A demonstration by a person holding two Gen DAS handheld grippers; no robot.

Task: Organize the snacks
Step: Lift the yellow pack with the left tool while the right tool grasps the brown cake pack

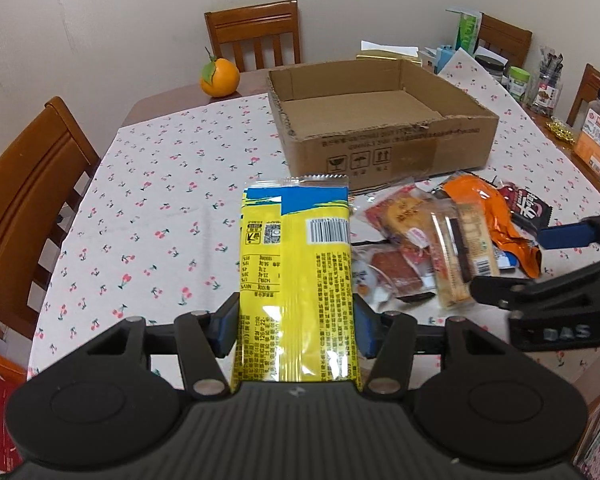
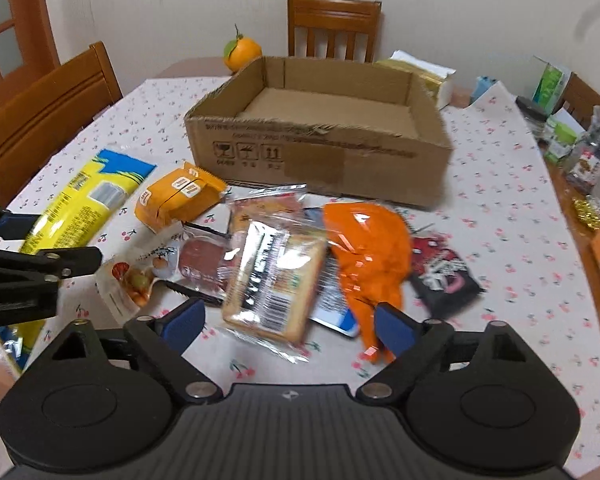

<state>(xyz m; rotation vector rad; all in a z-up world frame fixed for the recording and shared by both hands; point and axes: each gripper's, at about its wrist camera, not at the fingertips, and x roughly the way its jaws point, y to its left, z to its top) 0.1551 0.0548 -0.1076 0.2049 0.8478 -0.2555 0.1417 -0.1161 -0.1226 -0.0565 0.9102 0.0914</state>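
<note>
Left wrist view: the left gripper [image 1: 296, 328] has its blue fingers [image 1: 225, 328] pinching a long yellow snack packet [image 1: 296, 264], held above the worktop [image 1: 160, 184] in front of the empty cardboard box [image 1: 380, 120]. Right wrist view: the right gripper [image 2: 290, 326] hangs with fingers [image 2: 394, 328] spread, gripping nothing, over the snack pile, a clear-wrapped biscuit pack [image 2: 274, 276] between them and the orange bag [image 2: 364, 252] just beside

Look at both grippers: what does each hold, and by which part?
The left gripper clamps the yellow snack packet across its near end. The right gripper holds nothing; its jaws stand open above the cracker packet.
</note>
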